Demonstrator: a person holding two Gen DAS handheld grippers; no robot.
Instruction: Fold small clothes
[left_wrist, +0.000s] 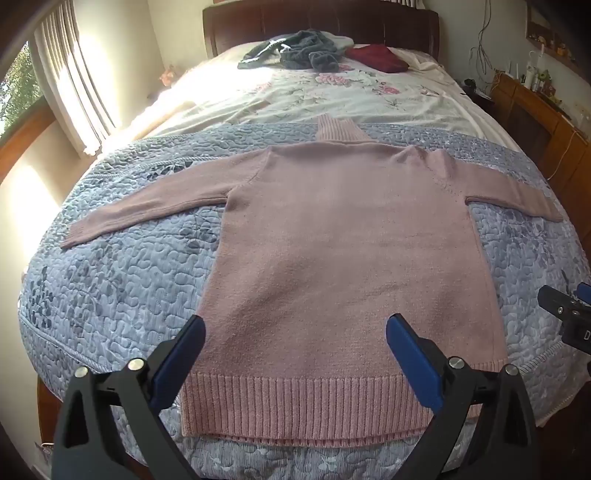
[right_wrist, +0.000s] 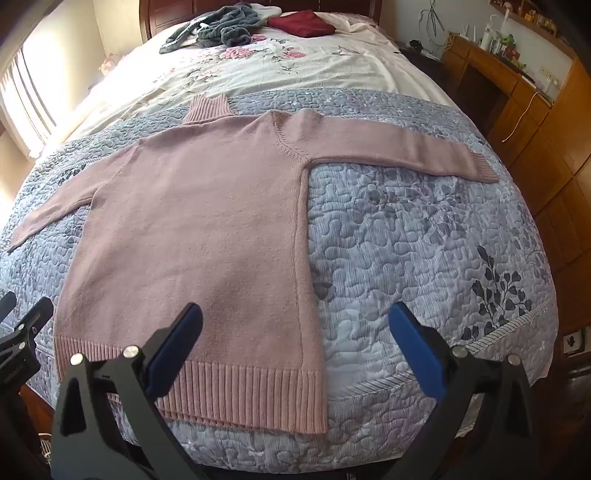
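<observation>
A pink knit turtleneck sweater (left_wrist: 343, 236) (right_wrist: 192, 221) lies flat on the blue quilt, both sleeves spread sideways, ribbed hem nearest me. My left gripper (left_wrist: 295, 325) hovers open above the hem's middle, blue pads wide apart, nothing between them. My right gripper (right_wrist: 295, 317) is open too, over the sweater's right side seam near the hem, holding nothing. The right gripper's black body (left_wrist: 565, 314) shows at the right edge of the left wrist view. At the left edge of the right wrist view the left gripper's body (right_wrist: 22, 339) is visible.
The blue quilt (right_wrist: 424, 240) covers the near half of the bed; a floral sheet (left_wrist: 314, 96) covers the far half. A grey garment pile (left_wrist: 295, 51) and a dark red folded item (left_wrist: 376, 57) sit by the headboard. Wooden furniture (right_wrist: 517, 110) stands right, curtains (left_wrist: 70, 74) left.
</observation>
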